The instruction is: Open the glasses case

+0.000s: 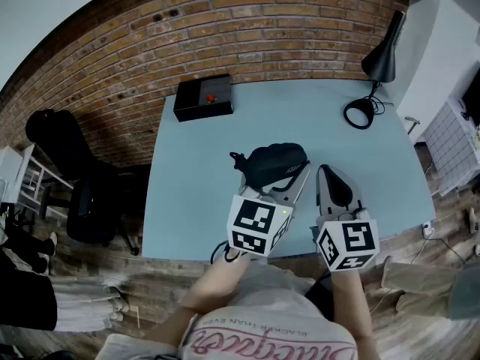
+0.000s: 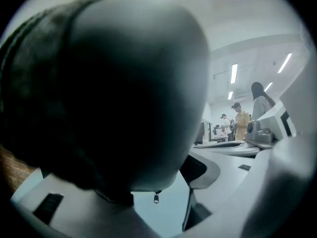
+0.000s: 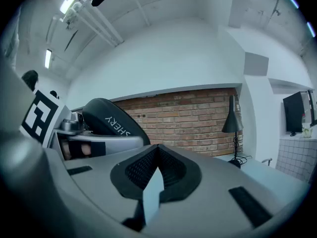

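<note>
**A:** First entry?

**B:** Item one: glasses case (image 1: 276, 162). It is black, with a rounded shell and white lettering on one side. It is on the near half of the pale blue surface (image 1: 187, 201), about midway along the front edge. It looks closed.

**A:** Held by anything?

**B:** Yes, the left tool (image 1: 272, 172), which points level. It is clenched on the case. The shell sits deep between the two jaws, one along its left flank and the other pad against its right. A small zip pull (image 2: 156, 198) hangs free under the shell, and the surface shows below it. I cannot tell whether the case rests on the surface.

**A:** Item two?

**B:** The right tool (image 1: 328, 175), also level. It is just beside the case on the right and apart from it. Its jaws are pressed together with nothing between the pads.

**A:** And the rest?

**B:** A black box (image 1: 204, 98) with a red button on top, at the far left corner. A black desk lamp (image 1: 381, 58) at the far right corner, with a ring base and a cord beside it. A brick wall (image 1: 262, 28) behind the surface. A black chair (image 1: 75, 178) on the floor to the left.
</note>
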Action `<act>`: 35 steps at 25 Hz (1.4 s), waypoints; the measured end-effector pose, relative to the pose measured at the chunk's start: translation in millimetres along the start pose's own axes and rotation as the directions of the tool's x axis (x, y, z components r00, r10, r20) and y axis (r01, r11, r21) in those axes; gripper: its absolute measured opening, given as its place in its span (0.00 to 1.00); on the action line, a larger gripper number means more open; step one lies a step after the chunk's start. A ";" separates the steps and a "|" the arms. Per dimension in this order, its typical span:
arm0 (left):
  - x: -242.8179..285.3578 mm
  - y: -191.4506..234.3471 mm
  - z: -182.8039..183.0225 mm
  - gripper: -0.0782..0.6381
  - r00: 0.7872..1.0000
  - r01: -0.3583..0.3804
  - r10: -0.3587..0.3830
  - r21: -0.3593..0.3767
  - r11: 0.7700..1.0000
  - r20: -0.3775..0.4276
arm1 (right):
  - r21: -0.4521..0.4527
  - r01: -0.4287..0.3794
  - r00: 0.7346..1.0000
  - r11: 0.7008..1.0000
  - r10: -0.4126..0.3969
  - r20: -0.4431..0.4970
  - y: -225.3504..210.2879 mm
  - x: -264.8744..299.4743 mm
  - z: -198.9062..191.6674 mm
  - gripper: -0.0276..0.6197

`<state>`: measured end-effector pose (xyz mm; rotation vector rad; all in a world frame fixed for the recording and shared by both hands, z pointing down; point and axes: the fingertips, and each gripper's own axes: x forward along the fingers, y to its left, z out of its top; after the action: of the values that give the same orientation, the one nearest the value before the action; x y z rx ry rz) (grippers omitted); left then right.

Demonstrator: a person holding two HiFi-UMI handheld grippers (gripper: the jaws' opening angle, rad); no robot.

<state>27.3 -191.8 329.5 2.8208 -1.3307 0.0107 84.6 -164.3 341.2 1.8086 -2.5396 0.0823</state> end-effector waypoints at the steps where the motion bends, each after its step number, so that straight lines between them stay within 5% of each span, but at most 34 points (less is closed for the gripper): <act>1: 0.0 -1.3 -0.3 0.49 1.000 0.000 0.000 0.012 1.000 -0.001 | -0.005 0.002 1.000 1.000 -0.002 0.002 -0.2 -0.3 0.8 0.07; 11: -3.1 -8.2 4.1 0.49 1.000 0.016 -0.017 0.052 0.999 0.016 | -0.018 0.006 1.000 1.000 -0.005 0.008 1.6 -3.6 2.0 0.07; 21: -8.3 5.6 14.4 0.49 0.994 0.100 -0.092 -0.178 0.979 0.055 | -0.038 0.015 0.999 0.999 -0.013 0.051 5.9 -6.2 6.1 0.07; 25: -7.1 8.8 16.1 0.49 0.985 0.173 -0.154 -0.363 0.915 0.081 | -0.039 0.000 0.998 0.999 0.002 0.061 7.9 -7.6 6.8 0.07; 29: -3.9 12.7 11.6 0.49 0.973 0.229 -0.208 -0.562 0.795 0.103 | -0.044 -0.001 0.998 0.999 0.004 0.058 8.9 -6.6 5.5 0.07; 35: 1.1 16.2 4.7 0.49 0.968 0.242 -0.219 -0.678 0.694 0.122 | -0.049 -0.019 0.998 0.999 0.021 0.053 9.2 -5.2 2.8 0.07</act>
<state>15.4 -203.1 325.0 2.2949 -0.7307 -0.4438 77.6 -156.5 337.9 1.7924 -2.5717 -0.0276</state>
